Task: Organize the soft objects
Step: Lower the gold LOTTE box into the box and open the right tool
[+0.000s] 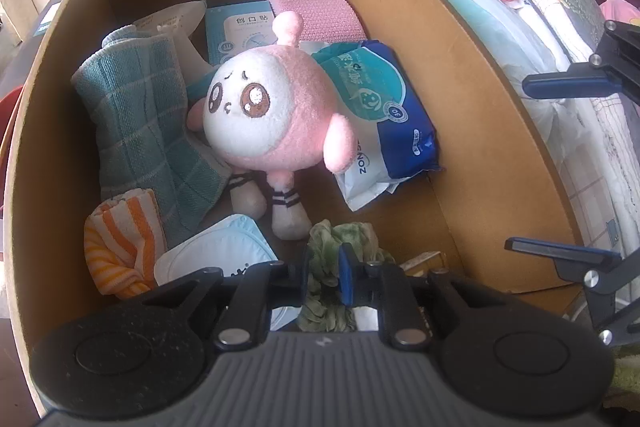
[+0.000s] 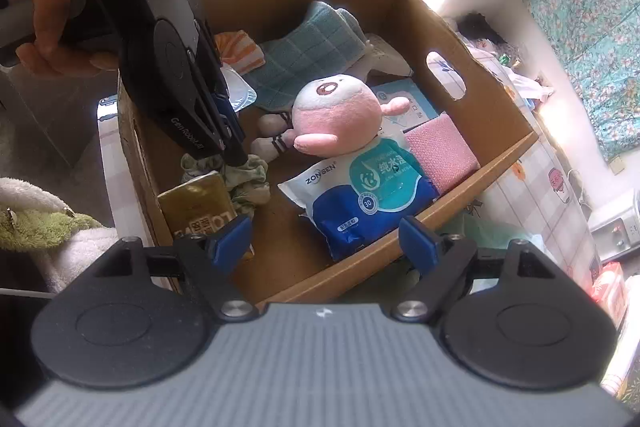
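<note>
Currently the left gripper (image 2: 236, 157) is clamped on the green cloth (image 2: 250, 183) at the near corner of the cardboard box (image 2: 472, 171). Right gripper (image 2: 324, 237) hovers wide open, empty, over the box's rim, beside the cloth.

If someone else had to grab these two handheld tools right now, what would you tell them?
Left gripper: shut on the green cloth, low inside the cardboard box.
Right gripper: open, empty, at the box's rim.
Already in the box: pink plush toy, wet-wipes pack, teal towel, striped cloth, pink sponge.
Left: release the green cloth. More soft items may be waiting outside the box; I can't tell.
</note>
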Demonstrator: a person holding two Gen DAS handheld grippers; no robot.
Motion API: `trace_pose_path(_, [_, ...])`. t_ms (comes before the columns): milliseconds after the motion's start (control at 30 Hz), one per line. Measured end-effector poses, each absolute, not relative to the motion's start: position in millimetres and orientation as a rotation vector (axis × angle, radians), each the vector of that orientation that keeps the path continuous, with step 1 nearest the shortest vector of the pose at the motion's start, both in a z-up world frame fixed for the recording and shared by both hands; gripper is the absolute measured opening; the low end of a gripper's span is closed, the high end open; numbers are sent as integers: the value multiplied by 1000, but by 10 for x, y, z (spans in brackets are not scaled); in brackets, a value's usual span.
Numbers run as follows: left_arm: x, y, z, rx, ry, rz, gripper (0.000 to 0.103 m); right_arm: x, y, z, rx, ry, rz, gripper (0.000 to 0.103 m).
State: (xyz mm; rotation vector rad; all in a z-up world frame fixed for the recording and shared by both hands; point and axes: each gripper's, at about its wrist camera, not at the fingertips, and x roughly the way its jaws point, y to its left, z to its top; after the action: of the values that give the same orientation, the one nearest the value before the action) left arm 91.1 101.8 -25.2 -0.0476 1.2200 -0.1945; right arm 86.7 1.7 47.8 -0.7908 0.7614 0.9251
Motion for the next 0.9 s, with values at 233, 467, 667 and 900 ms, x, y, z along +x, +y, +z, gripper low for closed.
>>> trace_pose_path(233, [863, 932, -168, -33, 1195, -210, 27, 772, -290, 630, -632, 744, 869, 81])
trace_pose_path(467, [799, 884, 0, -101, 1196, -259, 38, 606, -762, 765, -353, 745, 772, 81])
trace_pose_path(667, [894, 814, -255, -192, 1344, -281, 36, 476, -1050, 695, -223, 761, 706, 81])
trace_pose_path(900, [968, 801, -371, -295, 1389, -287, 36, 454, -1179, 637, -169, 773, 687, 81])
